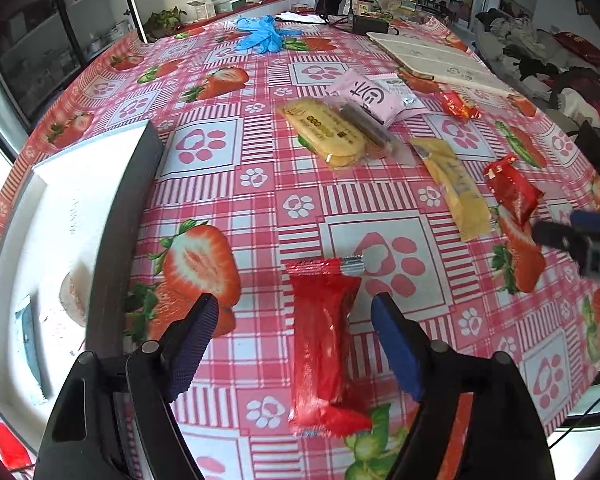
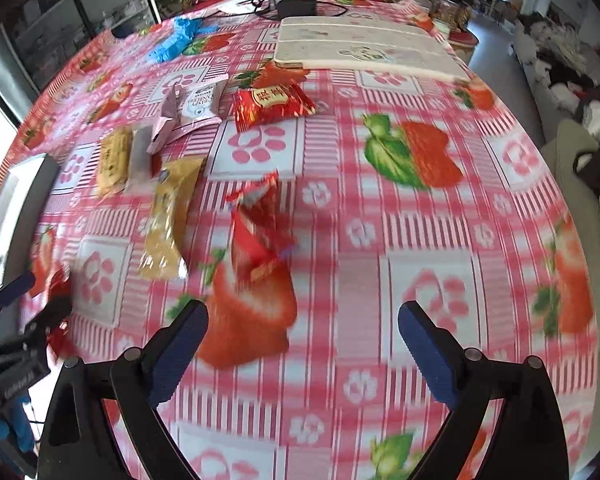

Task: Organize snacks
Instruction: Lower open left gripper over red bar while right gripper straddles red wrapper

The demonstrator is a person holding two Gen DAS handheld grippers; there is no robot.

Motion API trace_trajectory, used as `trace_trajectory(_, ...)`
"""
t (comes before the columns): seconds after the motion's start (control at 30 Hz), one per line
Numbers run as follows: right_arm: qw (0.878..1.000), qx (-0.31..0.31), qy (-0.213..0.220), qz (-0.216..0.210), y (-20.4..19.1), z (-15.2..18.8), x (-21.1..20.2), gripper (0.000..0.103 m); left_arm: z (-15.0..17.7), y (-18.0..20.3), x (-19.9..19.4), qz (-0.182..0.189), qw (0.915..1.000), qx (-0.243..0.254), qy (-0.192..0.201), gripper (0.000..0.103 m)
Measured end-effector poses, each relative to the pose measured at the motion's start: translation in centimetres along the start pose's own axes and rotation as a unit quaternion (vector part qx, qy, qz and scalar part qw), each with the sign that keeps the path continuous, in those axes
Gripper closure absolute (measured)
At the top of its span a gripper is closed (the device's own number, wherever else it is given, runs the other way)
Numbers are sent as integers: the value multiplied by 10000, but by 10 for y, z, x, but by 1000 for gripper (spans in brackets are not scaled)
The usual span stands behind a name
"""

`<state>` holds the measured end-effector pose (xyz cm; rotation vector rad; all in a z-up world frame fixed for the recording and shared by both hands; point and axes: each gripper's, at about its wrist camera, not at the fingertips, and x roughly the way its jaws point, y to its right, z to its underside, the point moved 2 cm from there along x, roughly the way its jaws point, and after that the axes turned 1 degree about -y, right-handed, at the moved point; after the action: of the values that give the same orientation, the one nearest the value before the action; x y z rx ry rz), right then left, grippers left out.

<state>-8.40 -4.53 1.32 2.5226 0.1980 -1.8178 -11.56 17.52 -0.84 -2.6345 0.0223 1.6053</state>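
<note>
Lying flat on the strawberry-print tablecloth (image 1: 260, 216), a long red snack packet (image 1: 326, 344) is sitting between the spread fingers of the left gripper (image 1: 294, 320), and neither blue pad is touching it, so that claw is released and holding nothing. To its left a white box (image 1: 80, 200) with a dark rim is standing at the table's edge, with a few small items lying inside that are too blurred to identify.

Farther along the cloth, in the left wrist view, a yellow biscuit pack (image 1: 324, 132) is resting against a clear wrapper, a pink packet (image 1: 366, 96) is lying just behind it, and a long yellow sachet (image 1: 454, 188) is stretching toward a crumpled red wrapper (image 1: 510, 194). Blue gloves (image 1: 262, 34) are lying near the far side, well apart from the snacks, beside a white folded board (image 1: 440, 60).

The right gripper (image 2: 302, 320) is hanging over the cloth with its jaws wide, also released and empty. The crumpled red wrapper is lying just ahead of its left finger, beside the yellow sachet. Another red packet with printed lettering (image 2: 274, 102) is resting farther back, near the pink packet. This view is blurring at the edges.
</note>
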Motion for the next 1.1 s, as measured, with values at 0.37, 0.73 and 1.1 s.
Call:
trace_trajectory(0.37, 9992, -87, 385, 53, -26, -23, 34, 0, -1, -9, 16, 118, 9986, -190, 469, 0)
trace_trajectory(0.73, 9945, -183, 1027, 3, -26, -9, 30, 0, 1, -7, 14, 110, 9973, -239, 682, 0)
trace_trajectory(1.1, 9938, -159, 1098, 13, -26, -7, 30, 0, 1, -8, 14, 112, 9973, -229, 682, 0)
